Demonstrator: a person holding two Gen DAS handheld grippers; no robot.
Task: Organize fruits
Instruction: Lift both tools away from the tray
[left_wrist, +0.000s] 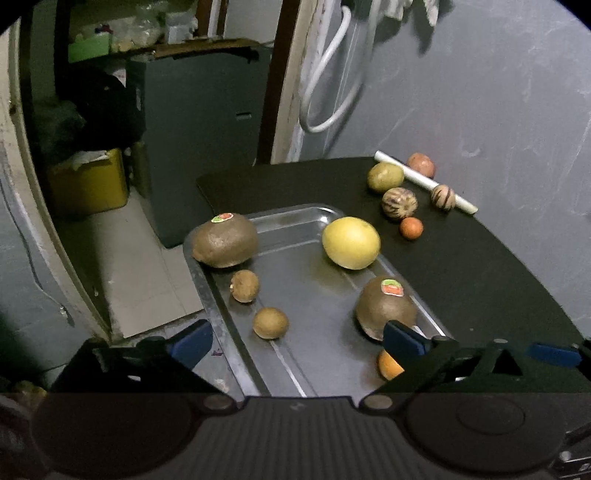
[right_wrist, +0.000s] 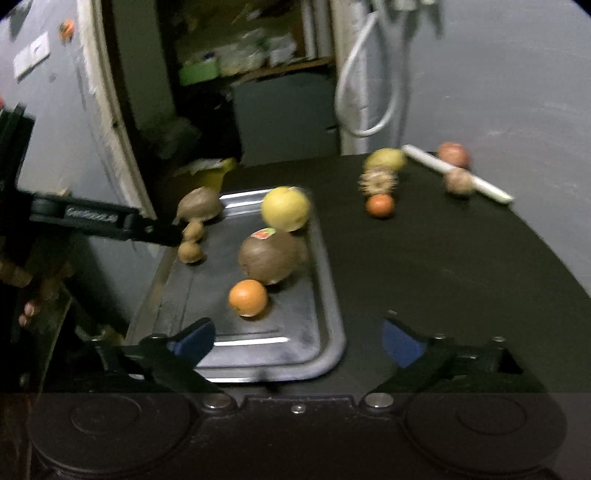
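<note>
Both grippers spread wide, nothing between the jaws. Left gripper (left_wrist: 297, 341) hangs over the near end of the metal tray (left_wrist: 221, 325); right gripper (right_wrist: 299, 341) over the tray's near right corner, partly above bare bench (right_wrist: 443, 277). Right-wrist view is motion-blurred, so fine detail there is soft.

On the tray, 6 fruits:
- kiwi with sticker (left_wrist: 224, 240) at the far left corner, sitting up on the rim
- 2 small brown round fruits, (left_wrist: 244, 286) and (left_wrist: 270, 323), along the left side, close together but apart
- big yellow citrus (left_wrist: 351, 242) at the far right, up against the right rim
- second stickered kiwi (left_wrist: 386, 308) on the right side, nearer
- orange (right_wrist: 248, 297) just in front of that kiwi, close to it; can't tell whether they touch

In the left view the blue right fingertip (left_wrist: 402, 338) overlaps the near kiwi and orange, but clear of them going by the right view.

Off the tray, 5 fruits on the black bench at the far right: yellow-green fruit (left_wrist: 385, 177), striped brown fruit (left_wrist: 399, 203) just in front of it, small orange one (left_wrist: 411, 228) nearest the tray, reddish fruit (left_wrist: 421, 165) behind a white tube (left_wrist: 424, 182), and a striped small fruit (left_wrist: 442, 197) against the tube's near side.

A hand (right_wrist: 33, 295) on the left gripper's handle shows at the left edge of the right view.
</note>
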